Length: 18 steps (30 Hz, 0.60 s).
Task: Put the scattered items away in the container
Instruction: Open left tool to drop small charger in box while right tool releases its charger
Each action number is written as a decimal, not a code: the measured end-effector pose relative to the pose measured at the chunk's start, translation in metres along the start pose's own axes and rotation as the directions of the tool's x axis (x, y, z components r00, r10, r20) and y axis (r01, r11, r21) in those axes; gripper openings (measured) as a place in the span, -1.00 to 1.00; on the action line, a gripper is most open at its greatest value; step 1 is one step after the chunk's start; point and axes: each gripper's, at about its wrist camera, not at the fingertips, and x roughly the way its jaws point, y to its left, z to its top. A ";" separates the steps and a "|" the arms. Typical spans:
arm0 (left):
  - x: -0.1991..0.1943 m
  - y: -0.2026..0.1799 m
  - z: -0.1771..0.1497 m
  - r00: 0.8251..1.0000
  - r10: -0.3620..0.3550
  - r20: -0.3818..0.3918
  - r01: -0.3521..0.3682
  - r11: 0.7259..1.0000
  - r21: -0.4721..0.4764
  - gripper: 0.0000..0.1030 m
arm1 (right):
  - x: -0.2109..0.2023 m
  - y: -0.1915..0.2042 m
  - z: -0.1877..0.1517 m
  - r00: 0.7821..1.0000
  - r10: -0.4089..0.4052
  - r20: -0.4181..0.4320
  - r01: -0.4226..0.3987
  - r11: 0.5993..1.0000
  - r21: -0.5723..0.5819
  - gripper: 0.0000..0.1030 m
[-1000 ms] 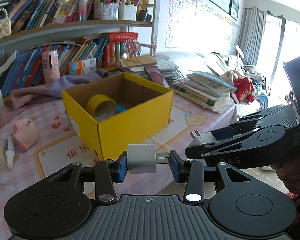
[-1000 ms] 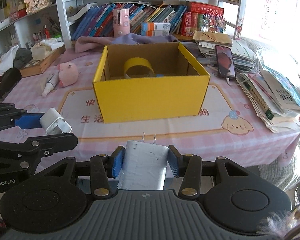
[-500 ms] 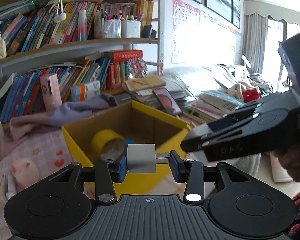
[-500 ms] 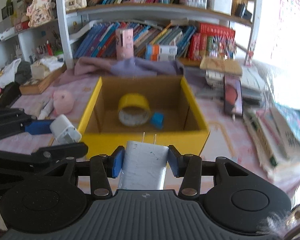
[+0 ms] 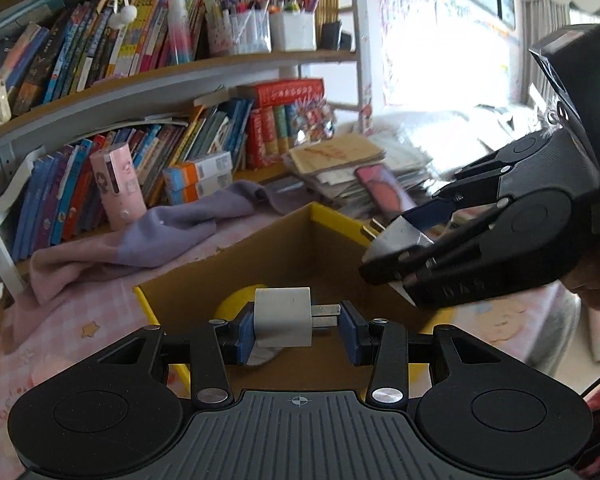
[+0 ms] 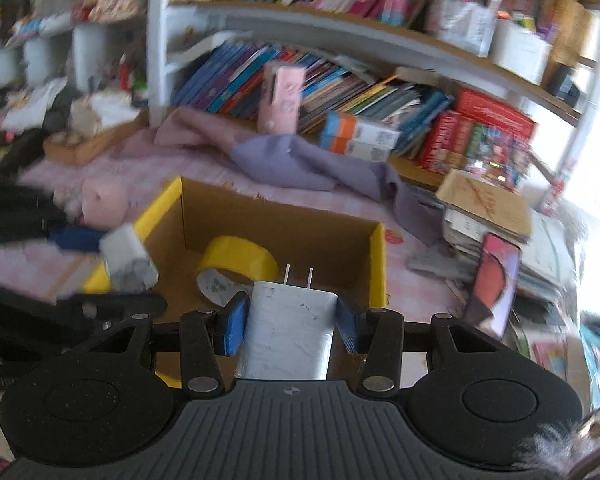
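While the left gripper (image 5: pixel 298 326) pinches a small white plug (image 5: pixel 283 316) and the right gripper (image 6: pixel 290 326) clamps a bigger charger (image 6: pixel 288 336), the yellow box (image 6: pixel 378 264) lies just ahead, below both, tape roll (image 6: pixel 240 258) inside.

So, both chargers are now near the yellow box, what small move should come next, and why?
Probably carry both a little further over the box opening, then let go. The left hand-held gripper holds the small charger and the right hand-held gripper the larger charger; both hang near the rim, above the tape roll inside.
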 end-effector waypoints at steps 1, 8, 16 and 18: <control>0.007 0.002 0.002 1.000 0.012 -0.014 -0.012 1.000 0.006 -0.20 | 0.009 -0.001 0.000 1.000 0.011 -0.014 -0.012 1.000 -0.027 -0.14; 0.052 0.009 0.004 0.989 0.039 -0.143 -0.030 0.997 0.069 -0.20 | 0.065 -0.009 -0.003 0.988 0.087 -0.127 -0.108 0.980 -0.166 -0.14; 0.090 0.008 -0.004 0.961 0.025 -0.276 -0.003 0.997 0.081 -0.20 | 0.104 -0.006 -0.010 0.959 0.138 -0.249 -0.206 0.941 -0.270 -0.15; 0.095 0.008 -0.006 0.955 0.022 -0.297 0.005 0.996 0.089 -0.20 | 0.110 -0.005 -0.013 0.940 0.157 -0.302 -0.238 0.938 -0.254 -0.17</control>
